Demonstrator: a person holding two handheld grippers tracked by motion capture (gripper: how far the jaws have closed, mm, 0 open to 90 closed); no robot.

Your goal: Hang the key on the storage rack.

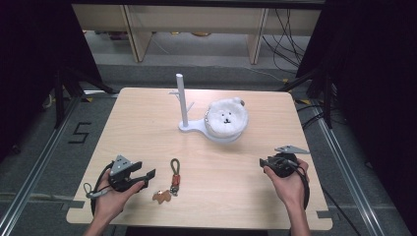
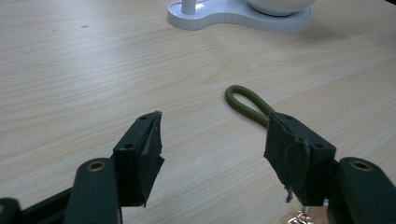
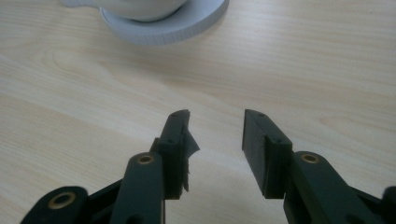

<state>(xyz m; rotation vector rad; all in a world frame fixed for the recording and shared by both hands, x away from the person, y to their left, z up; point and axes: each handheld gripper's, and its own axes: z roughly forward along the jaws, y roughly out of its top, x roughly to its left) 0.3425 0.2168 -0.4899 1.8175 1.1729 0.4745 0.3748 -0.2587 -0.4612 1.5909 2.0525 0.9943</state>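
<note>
Black "5" marked on grey floor, left of table.

Left gripper fingers wide apart, right gripper narrower gap

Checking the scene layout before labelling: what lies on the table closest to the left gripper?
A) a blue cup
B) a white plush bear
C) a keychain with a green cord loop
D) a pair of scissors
C: the keychain with its green loop lies just beside the open left gripper; the plush bear sits farther off on the white stand.
</note>
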